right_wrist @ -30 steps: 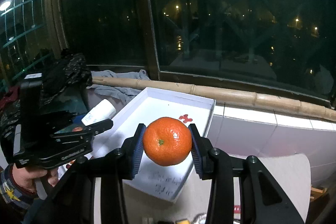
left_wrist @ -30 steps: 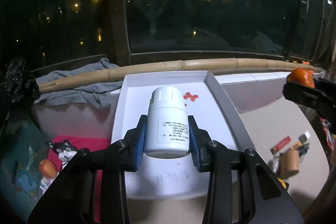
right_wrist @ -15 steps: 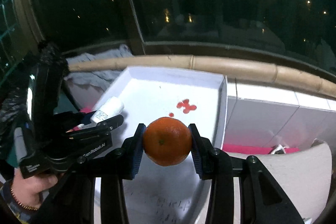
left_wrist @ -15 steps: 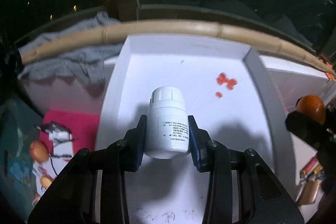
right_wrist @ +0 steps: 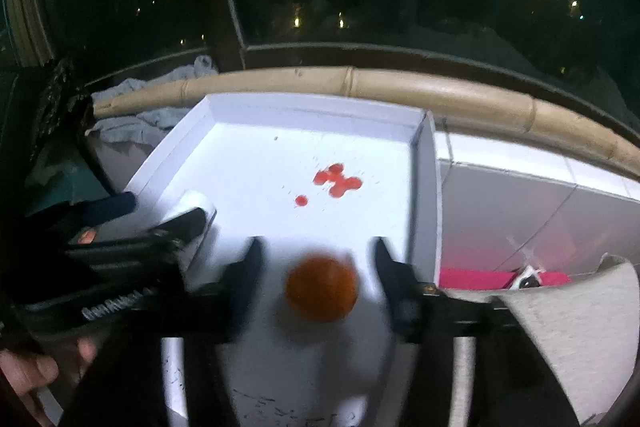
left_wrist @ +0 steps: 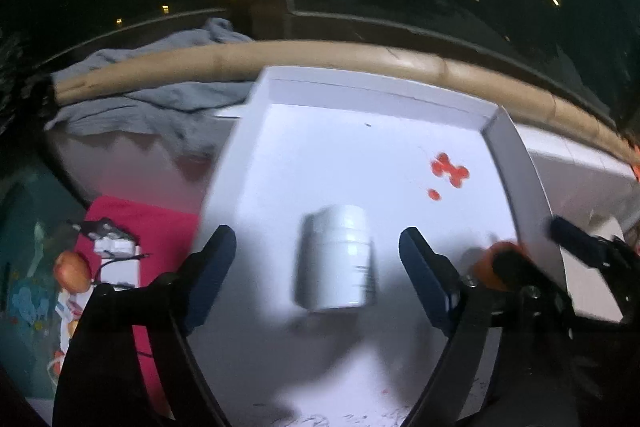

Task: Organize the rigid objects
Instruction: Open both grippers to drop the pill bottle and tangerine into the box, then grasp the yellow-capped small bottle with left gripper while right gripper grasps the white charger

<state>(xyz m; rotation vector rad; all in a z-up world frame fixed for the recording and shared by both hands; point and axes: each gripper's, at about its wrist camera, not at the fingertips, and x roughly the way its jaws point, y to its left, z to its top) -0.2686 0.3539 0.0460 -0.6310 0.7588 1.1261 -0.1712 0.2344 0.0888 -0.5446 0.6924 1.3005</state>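
As both jaws open, left hand-held gripper (left_wrist: pixel 316 263) frees white bottle (left_wrist: pixel 336 263); right hand-held gripper (right_wrist: pixel 316 279) frees orange (right_wrist: pixel 322 287), both over white tray (right_wrist: pixel 426 195). Risk: the round orange may roll toward 12 o'clock, past the red marks (right_wrist: pixel 338 181).

Left gripper (left_wrist: pixel 316 259): black frame, curved arms, dark blue pads (left_wrist: pixel 216 259), small brass screw lower right. Right gripper (right_wrist: pixel 318 267): same black build, blurred. White lettering on the black body, lower left of right view.

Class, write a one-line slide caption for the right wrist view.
Right gripper opening, its pads clear of the blurred orange over the white tray.
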